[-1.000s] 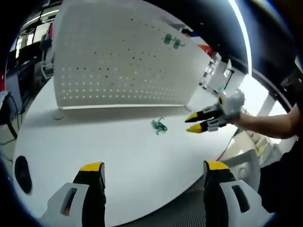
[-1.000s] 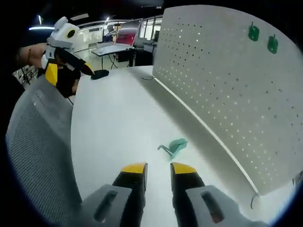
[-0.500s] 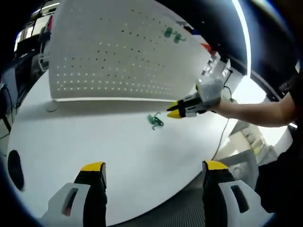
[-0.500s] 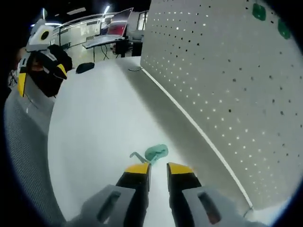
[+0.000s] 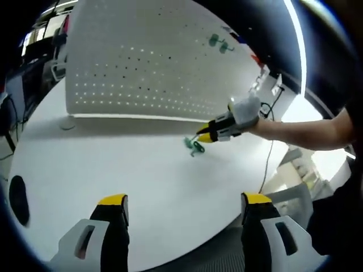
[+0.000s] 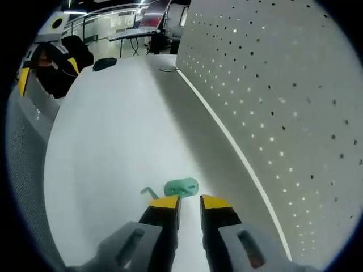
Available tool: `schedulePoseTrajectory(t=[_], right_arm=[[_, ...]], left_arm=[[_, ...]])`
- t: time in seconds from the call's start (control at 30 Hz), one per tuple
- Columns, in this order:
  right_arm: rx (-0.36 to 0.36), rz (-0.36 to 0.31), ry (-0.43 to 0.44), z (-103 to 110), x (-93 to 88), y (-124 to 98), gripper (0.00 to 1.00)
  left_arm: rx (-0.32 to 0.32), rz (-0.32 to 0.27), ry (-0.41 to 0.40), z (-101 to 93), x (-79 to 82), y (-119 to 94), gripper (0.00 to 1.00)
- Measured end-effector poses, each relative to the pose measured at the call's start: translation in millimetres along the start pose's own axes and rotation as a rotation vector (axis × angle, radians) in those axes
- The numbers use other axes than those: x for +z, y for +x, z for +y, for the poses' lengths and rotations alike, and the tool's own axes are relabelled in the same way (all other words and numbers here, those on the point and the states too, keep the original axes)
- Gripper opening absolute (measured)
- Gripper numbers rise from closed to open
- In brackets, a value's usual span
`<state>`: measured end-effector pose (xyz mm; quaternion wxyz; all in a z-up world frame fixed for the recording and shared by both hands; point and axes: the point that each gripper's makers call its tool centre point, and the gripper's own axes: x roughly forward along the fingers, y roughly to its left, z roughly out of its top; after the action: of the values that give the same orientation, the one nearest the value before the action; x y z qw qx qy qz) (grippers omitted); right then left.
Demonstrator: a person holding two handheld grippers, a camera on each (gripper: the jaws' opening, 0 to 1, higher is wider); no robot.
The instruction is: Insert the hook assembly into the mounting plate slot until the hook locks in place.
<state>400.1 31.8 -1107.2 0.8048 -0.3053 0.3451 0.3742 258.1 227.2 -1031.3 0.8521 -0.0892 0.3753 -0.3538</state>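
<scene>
In the left gripper view, the left gripper [image 5: 177,205] sits at the bottom of the frame with its jaws spread wide and nothing between them, held back over the white table [image 5: 102,164], likely to keep the scene in sight. Right of centre, the right gripper [image 5: 205,136] reaches its tips to the green hook [image 5: 194,146]; the pegboard [image 5: 142,62] stands behind. In the right gripper view, the hook [image 6: 180,186] lies on the table [image 6: 113,124] just past the nearly closed, ungripping tips of the right gripper [image 6: 188,200], lined up for a pickup.
</scene>
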Motion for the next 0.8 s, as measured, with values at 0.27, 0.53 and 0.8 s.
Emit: schedulePoseTrajectory(t=[0.27, 0.53, 0.8], right_arm=[[0.026, -0.024, -0.077, 2, 15.4, 7, 0.11], [0.056, -0.016, -0.147, 8, 21.7, 16, 0.05], [0.051, -0.033, -0.174, 11, 30.7, 16, 0.0]], left_arm=[[0.003, 0.003, -0.007, 2.5, 0.3, 1, 0.81], [0.003, 0.006, -0.001, 1.7, 0.9, 2, 0.81], [0.005, 0.01, -0.008, -0.2, -1.9, 3, 0.81]])
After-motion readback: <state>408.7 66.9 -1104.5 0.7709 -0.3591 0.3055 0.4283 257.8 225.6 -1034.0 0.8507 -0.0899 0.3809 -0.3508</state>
